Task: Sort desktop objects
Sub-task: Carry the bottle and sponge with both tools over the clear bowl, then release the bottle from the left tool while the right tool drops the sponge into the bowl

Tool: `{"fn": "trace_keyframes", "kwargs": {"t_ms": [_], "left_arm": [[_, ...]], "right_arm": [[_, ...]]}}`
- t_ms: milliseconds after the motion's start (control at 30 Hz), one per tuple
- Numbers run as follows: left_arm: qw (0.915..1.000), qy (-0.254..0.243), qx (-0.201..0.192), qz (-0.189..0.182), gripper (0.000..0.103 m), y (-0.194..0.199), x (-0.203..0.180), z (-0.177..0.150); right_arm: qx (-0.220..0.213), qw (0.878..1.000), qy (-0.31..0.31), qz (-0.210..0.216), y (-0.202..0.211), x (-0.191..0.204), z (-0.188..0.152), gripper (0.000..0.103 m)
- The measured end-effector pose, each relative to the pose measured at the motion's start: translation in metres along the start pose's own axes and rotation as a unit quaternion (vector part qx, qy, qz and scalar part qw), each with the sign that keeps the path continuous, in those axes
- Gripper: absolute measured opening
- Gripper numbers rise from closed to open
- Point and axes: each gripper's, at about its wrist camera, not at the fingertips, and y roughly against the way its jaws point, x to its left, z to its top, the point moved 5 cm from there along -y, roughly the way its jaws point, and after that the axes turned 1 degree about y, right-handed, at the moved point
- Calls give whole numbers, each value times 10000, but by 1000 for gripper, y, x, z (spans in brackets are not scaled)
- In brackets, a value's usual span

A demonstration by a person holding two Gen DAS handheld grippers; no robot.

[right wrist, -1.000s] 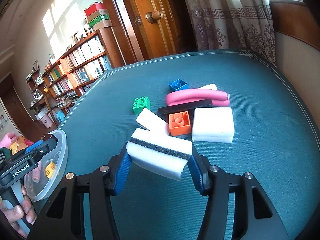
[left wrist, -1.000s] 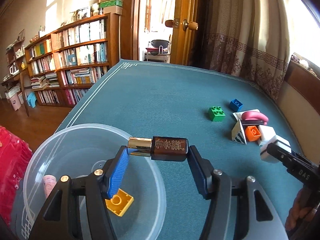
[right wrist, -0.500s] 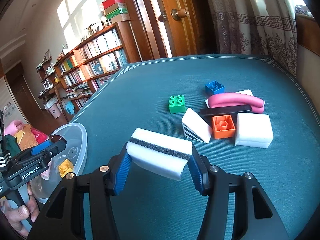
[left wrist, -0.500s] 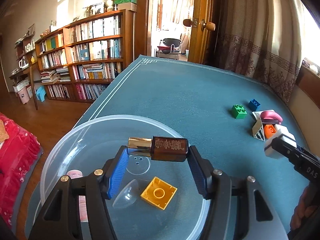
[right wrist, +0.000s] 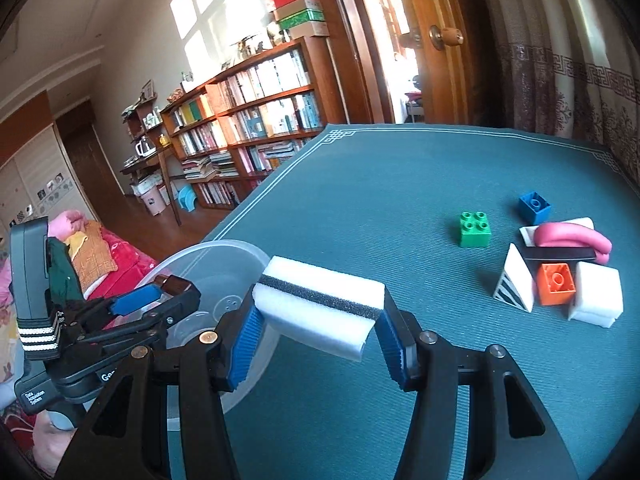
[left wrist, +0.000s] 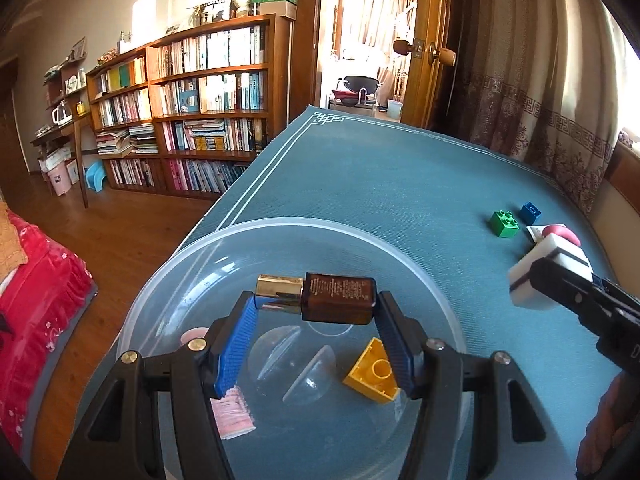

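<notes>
My left gripper (left wrist: 316, 316) is shut on a small brown bottle (left wrist: 336, 298) with a gold cap, held sideways above the clear plastic bowl (left wrist: 168, 276) at the table's left edge. In the bowl lie a yellow brick (left wrist: 374, 372), a pink item (left wrist: 232, 410) and clear half-domes (left wrist: 276, 350). My right gripper (right wrist: 318, 334) is shut on a white sponge with a black stripe (right wrist: 320, 304), held in the air just right of the bowl (right wrist: 224, 256). In the right wrist view the left gripper (right wrist: 156, 300) hangs over that bowl.
At the right of the teal table (right wrist: 380, 184) lie a green brick (right wrist: 475, 229), a blue brick (right wrist: 534, 206), an orange brick (right wrist: 556, 283), a pink tube (right wrist: 572, 236), a white striped wedge (right wrist: 516, 284) and a white block (right wrist: 598, 298). Bookshelves (left wrist: 200, 92) stand left, beyond the table edge.
Both grippers have moved left. The left one now holds the bottle over the middle of the bowl. The right one has carried the sponge away from the pile to the bowl's side.
</notes>
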Motion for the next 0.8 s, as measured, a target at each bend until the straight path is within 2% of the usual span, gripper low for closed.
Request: {"fn": "trace_keyframes", "kwargs": {"t_ms": [167,300,533,800], "left_arm": [[9999,107,-31,22,65,4,13,1],[9996,245,-110,109,78,8,26,4],[9987,387,-121,322,83,10,41,5],[9968,601,-92,527,84,9,56,5]], "right_arm": [[128,9993,221,280,-12,28,-3,57],[261,9976,402,497,-18,47,-10,57],[438,9909,835,964,-23,77,-26,57],[650,9861,981,1171,-29,91,-40,63]]}}
